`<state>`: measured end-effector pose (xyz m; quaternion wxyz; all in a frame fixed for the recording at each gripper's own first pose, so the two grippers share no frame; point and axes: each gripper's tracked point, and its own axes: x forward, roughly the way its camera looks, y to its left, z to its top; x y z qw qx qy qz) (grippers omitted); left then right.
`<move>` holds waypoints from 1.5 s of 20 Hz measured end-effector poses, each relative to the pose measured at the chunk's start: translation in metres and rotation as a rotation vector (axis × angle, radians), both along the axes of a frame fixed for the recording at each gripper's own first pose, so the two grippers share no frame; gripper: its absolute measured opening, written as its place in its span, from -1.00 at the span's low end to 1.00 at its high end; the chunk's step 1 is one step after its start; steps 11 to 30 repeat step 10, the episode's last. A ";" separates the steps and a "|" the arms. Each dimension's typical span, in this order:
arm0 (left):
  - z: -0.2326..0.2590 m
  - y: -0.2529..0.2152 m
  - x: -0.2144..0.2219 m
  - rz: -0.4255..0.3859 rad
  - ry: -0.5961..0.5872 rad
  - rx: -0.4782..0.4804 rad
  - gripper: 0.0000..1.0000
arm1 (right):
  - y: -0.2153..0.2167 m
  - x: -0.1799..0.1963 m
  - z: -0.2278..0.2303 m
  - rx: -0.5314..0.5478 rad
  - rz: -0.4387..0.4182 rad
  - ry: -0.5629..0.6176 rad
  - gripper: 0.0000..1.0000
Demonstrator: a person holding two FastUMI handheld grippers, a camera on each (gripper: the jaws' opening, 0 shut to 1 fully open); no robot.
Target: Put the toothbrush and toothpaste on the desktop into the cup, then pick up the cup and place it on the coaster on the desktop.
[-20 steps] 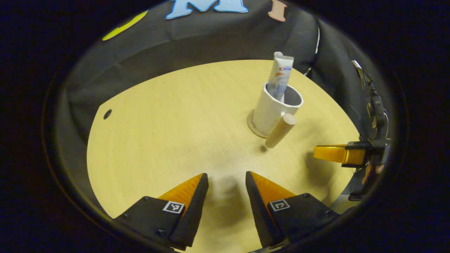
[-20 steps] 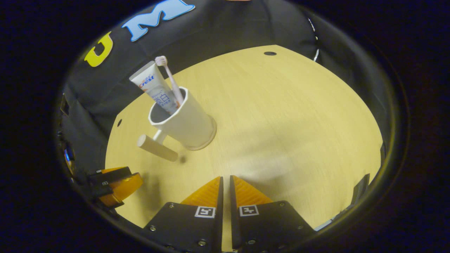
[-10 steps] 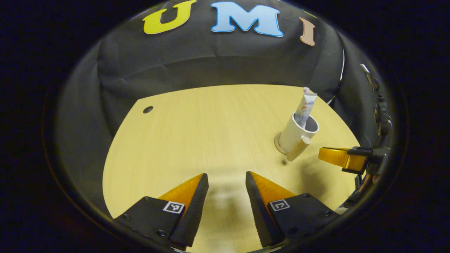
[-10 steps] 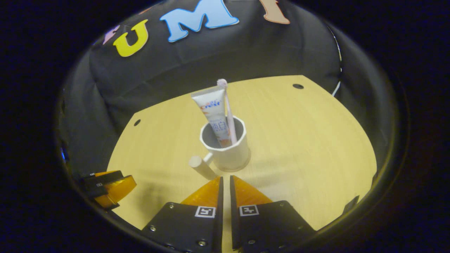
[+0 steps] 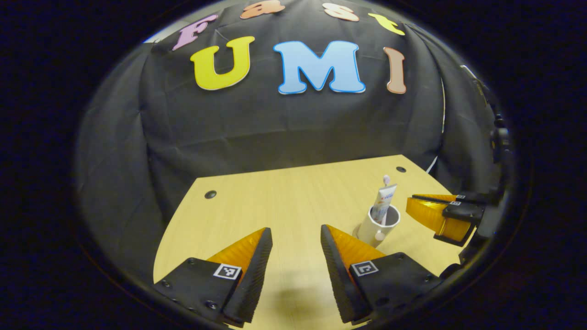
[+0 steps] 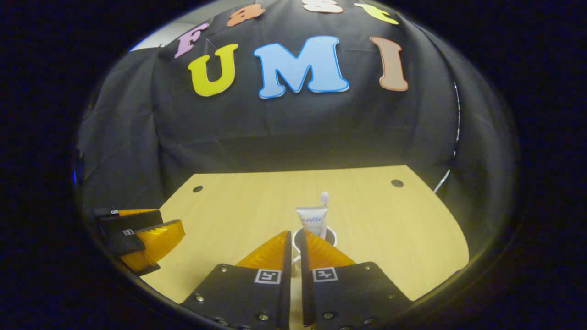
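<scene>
The left gripper [image 5: 296, 238] hangs over the counter [image 5: 275, 201] near its front edge, released, its jaws standing well apart with nothing between them. Toward the counter's right edge the white cup [image 5: 379, 226] stands upright on the coaster [image 5: 356, 228], holding the toothpaste [image 5: 384, 201] and the toothbrush [image 5: 386, 179], both upright. The right gripper [image 6: 293, 240] hovers just in front of the cup, clenched with only a narrow slit between its jaws, grasping nothing.
</scene>
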<state>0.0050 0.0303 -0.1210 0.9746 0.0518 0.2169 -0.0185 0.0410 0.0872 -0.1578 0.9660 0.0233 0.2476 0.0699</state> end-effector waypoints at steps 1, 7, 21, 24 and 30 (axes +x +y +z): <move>0.013 -0.005 0.003 -0.008 -0.028 0.006 0.53 | -0.001 -0.001 0.010 -0.002 -0.004 -0.030 -0.79; 0.103 -0.029 0.010 -0.045 -0.234 -0.015 0.44 | -0.023 -0.011 0.082 -0.008 -0.065 -0.271 -0.79; 0.139 -0.039 0.010 -0.068 -0.314 0.005 0.52 | -0.028 -0.011 0.114 0.003 -0.089 -0.356 -0.78; 0.139 -0.039 0.010 -0.068 -0.314 0.005 0.52 | -0.028 -0.011 0.114 0.003 -0.089 -0.356 -0.78; 0.139 -0.039 0.010 -0.068 -0.314 0.005 0.52 | -0.028 -0.011 0.114 0.003 -0.089 -0.356 -0.78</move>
